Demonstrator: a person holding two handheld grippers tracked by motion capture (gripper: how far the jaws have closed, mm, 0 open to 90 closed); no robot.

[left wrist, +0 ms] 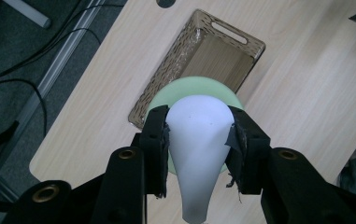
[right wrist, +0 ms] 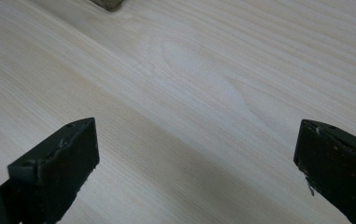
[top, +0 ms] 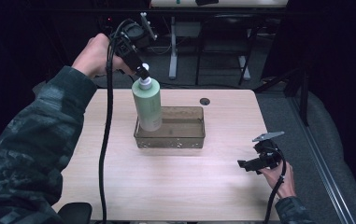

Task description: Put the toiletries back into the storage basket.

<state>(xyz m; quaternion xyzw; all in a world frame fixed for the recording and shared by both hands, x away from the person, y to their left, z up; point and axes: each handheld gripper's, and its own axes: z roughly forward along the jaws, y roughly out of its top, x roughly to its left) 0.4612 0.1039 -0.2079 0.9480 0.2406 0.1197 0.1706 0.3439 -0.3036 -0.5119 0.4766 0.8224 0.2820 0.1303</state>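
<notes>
High view: with the left tongs [top: 142, 71] clamped on the white cap of the green bottle [top: 147, 105], upright at the brown tray's [top: 185, 138] left end, lower it straight, while the right tongs [top: 249, 164] wait apart over the table [top: 180, 186].

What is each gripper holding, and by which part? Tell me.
The left gripper holds the green bottle by its white pump top. The right gripper holds nothing; its jaws stand open over the table.

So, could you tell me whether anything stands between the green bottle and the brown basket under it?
Nothing visible does. The left hand-held gripper grips the green bottle by its white cap, over the left end of the brown basket, whose inside looks bare.
</notes>
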